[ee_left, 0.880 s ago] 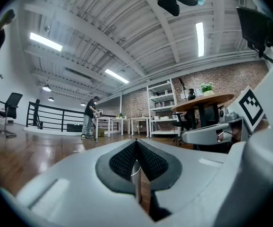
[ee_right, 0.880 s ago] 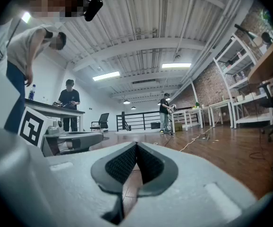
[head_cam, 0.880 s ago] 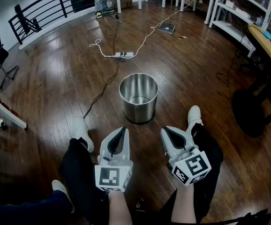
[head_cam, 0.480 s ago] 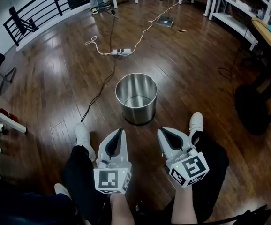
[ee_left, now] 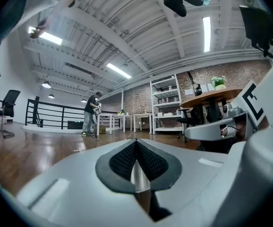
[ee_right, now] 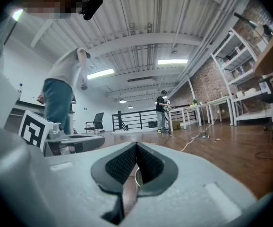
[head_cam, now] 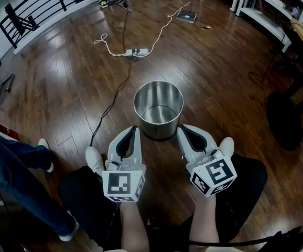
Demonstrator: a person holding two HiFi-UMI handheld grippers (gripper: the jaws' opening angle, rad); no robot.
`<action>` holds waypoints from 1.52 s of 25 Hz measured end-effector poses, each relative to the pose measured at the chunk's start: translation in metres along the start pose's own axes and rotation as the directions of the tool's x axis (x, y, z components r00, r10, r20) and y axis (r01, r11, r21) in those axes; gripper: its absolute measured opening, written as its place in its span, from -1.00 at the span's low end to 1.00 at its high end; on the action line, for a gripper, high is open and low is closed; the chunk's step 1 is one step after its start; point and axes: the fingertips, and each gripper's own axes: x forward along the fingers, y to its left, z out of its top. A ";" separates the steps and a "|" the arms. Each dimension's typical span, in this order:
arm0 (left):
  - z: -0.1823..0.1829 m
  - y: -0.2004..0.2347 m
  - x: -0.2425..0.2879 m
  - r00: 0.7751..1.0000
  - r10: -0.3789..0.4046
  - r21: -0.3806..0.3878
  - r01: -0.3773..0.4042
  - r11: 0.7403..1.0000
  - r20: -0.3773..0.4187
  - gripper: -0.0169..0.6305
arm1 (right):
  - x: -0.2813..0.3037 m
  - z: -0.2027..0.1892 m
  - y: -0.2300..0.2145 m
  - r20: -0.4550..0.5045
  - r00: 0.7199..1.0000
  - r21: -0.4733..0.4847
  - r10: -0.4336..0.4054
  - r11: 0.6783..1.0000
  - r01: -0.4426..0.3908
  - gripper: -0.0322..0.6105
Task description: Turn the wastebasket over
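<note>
Just short of the bin (head_cam: 159, 132), on its near side, the left gripper (head_cam: 133, 130) and right gripper (head_cam: 182, 129) hang level with their jaws pressed together on nothing, one off each flank, neither touching it. The bin stands upright and empty, mouth up, on the floor (head_cam: 219, 88) just beyond the two tips. It looks like thin, stiff, polished steel, likely light but slick and apt to slide, so I'd pinch the rim at opposite sides before tipping it.
</note>
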 end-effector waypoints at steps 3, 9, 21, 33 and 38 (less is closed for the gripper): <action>0.009 0.013 0.018 0.999 -0.047 0.026 0.047 0.999 0.001 -0.90 | 0.023 0.012 0.005 -0.004 1.000 -0.045 0.023 0.999 -0.023 -0.92; 0.025 0.064 0.060 0.995 -0.097 0.017 0.097 0.995 0.035 -0.90 | 0.064 0.042 -0.022 0.059 0.997 -0.062 -0.052 0.997 0.056 -0.92; 0.007 0.125 0.139 0.983 -0.179 -0.035 0.180 0.983 0.041 -0.90 | 0.144 -0.007 -0.045 -0.174 0.982 -0.104 -0.080 0.993 0.062 -0.92; -0.077 0.154 0.166 0.991 -0.110 -0.083 0.103 0.991 -0.076 -0.45 | 0.207 -0.139 -0.021 -0.494 0.869 -0.106 0.040 0.989 -0.106 -0.34; -0.112 0.176 0.165 0.982 -0.081 -0.140 0.058 0.989 -0.168 0.14 | 0.225 -0.178 0.006 -0.586 0.803 -0.091 0.110 0.976 -0.200 -0.34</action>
